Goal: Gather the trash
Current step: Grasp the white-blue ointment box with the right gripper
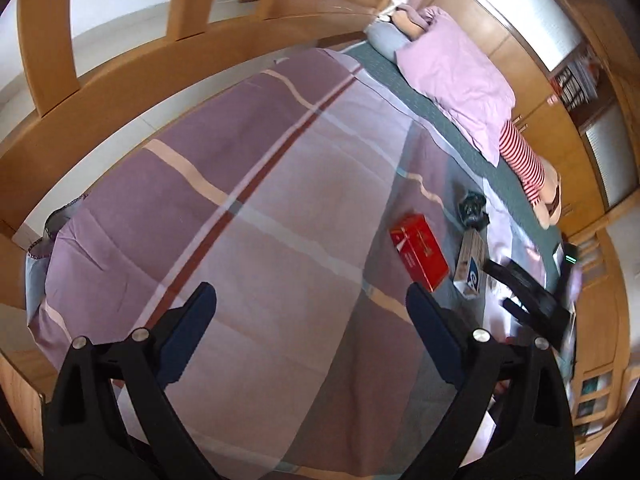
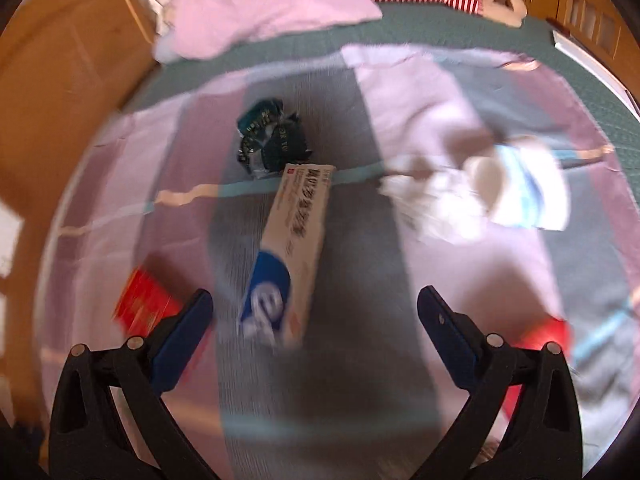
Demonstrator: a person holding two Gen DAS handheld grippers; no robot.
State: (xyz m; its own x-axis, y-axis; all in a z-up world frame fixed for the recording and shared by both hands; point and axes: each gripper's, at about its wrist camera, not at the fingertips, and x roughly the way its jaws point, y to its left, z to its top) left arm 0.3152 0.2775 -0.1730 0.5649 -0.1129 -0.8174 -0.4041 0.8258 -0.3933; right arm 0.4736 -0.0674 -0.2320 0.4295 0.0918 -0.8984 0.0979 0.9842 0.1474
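Note:
Trash lies on a plaid purple bed sheet. A red box lies to the right of my left gripper, which is open and empty above bare sheet. A white and blue carton lies just ahead of my right gripper, which is open and empty; the carton also shows in the left wrist view. A crumpled dark green wrapper lies beyond the carton. A crumpled white tissue and a white and blue paper cup lie to the right. The red box is at the lower left. The right gripper also shows in the left wrist view.
A pink pillow and a red-striped plush toy lie along the far side of the bed on a green cover. A wooden bed rail runs along the left. Wooden cabinets stand behind. A red object lies by my right finger.

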